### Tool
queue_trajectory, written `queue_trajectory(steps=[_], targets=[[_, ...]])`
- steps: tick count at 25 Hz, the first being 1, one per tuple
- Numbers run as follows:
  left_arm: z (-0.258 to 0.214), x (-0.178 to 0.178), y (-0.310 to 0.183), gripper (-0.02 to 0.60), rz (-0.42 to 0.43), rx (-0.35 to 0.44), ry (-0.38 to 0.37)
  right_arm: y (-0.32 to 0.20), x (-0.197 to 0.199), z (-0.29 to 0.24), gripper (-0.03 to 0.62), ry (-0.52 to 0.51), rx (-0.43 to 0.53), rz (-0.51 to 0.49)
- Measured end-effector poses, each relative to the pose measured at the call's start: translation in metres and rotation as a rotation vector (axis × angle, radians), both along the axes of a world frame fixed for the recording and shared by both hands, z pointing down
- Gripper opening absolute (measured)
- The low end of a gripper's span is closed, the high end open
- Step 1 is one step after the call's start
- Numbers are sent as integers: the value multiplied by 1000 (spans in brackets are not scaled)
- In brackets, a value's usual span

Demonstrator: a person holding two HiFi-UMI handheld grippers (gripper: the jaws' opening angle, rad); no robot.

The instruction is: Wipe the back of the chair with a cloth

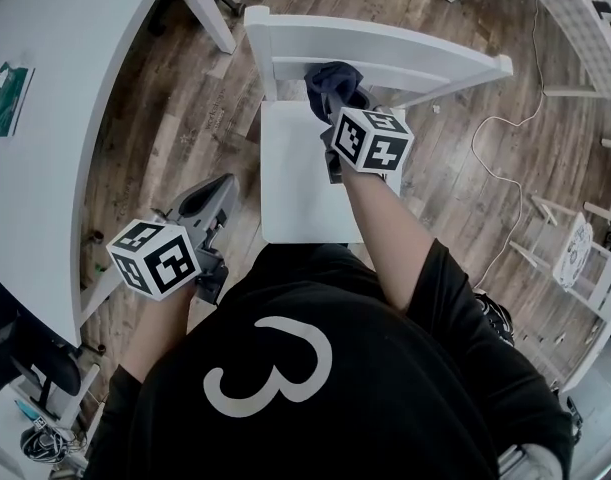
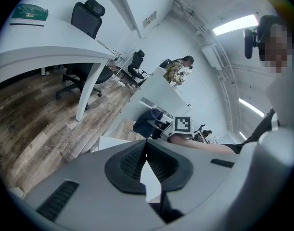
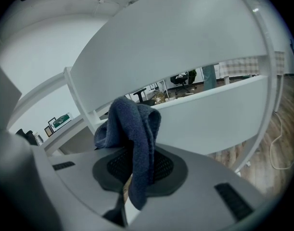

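Chair (image 1: 295,188): white, rigid, in front of person; backrest rail (image 1: 385,53) = wipe surface. R gripper (image 3: 137,170) clamped on cloth, up at the rail; contact unclear. L gripper (image 2: 147,165) closed, holds nothing, low beside seat. Cloth (image 3: 137,129): dark blue, bunched. Prob. soft, light, floppy, so grip mid-fold betw. the 2 pads, as now.

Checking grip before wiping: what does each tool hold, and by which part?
The right tool pinches the blue cloth by a bunched fold; the left tool, shut, holds nothing.

Chair (image 1: 415,58) overhead, close-up, and sidelong
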State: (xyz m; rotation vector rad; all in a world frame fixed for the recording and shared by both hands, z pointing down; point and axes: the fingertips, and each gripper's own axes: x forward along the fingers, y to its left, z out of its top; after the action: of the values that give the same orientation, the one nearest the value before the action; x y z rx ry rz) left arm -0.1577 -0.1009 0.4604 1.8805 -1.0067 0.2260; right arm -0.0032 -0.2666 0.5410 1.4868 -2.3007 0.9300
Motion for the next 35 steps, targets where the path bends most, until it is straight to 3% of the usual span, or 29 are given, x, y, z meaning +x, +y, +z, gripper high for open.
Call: queue_trajectory(steps=[23,27,35], targets=[[-7,128,-9,14,63,-7,9,-1,184,3,52,57,-26,118],[-9,140,-3,14,49,-4,5,-1,197,2,52,38,-25,124],[-23,139,9,14,8,23,-28,15,197,-16,52,-29,27,32]])
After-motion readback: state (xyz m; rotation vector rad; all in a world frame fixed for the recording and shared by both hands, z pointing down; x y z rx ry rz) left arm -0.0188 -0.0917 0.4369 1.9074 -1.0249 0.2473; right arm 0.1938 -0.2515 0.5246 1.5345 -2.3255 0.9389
